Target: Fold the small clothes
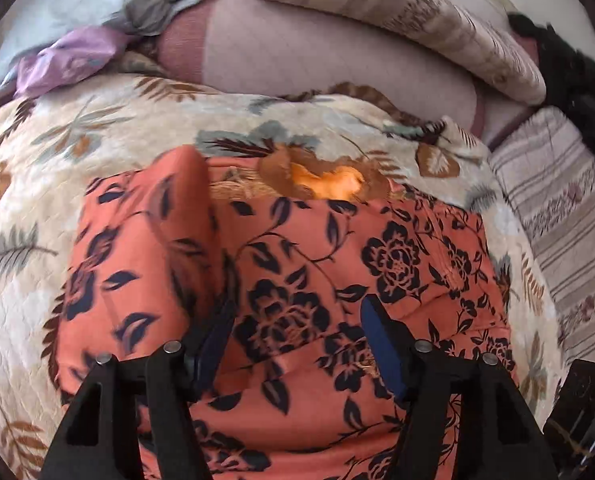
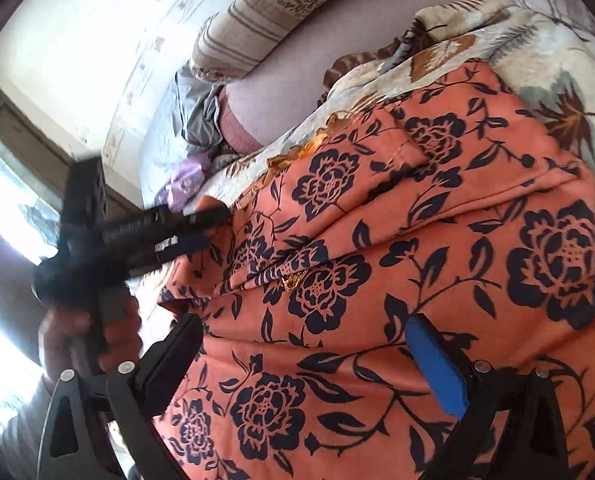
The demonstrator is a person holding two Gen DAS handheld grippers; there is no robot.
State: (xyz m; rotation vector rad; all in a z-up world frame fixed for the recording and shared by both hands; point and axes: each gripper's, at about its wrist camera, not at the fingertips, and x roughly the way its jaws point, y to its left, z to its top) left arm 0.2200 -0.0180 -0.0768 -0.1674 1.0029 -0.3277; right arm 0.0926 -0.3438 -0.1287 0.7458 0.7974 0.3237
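An orange garment with a dark floral print lies spread on a leaf-patterned bedspread. It fills the right wrist view too. My left gripper hangs just above the garment with its jaws wide apart and nothing between them. A raised fold of the cloth stands blurred by its left finger. My right gripper is also open over the garment, its blue pad showing. The left gripper shows in the right wrist view, held in a hand at the garment's left edge.
A striped pillow and a pink sheet lie beyond the bedspread. Grey and purple clothes are heaped at the far left. A striped cover lies to the right. A bright window is at the left.
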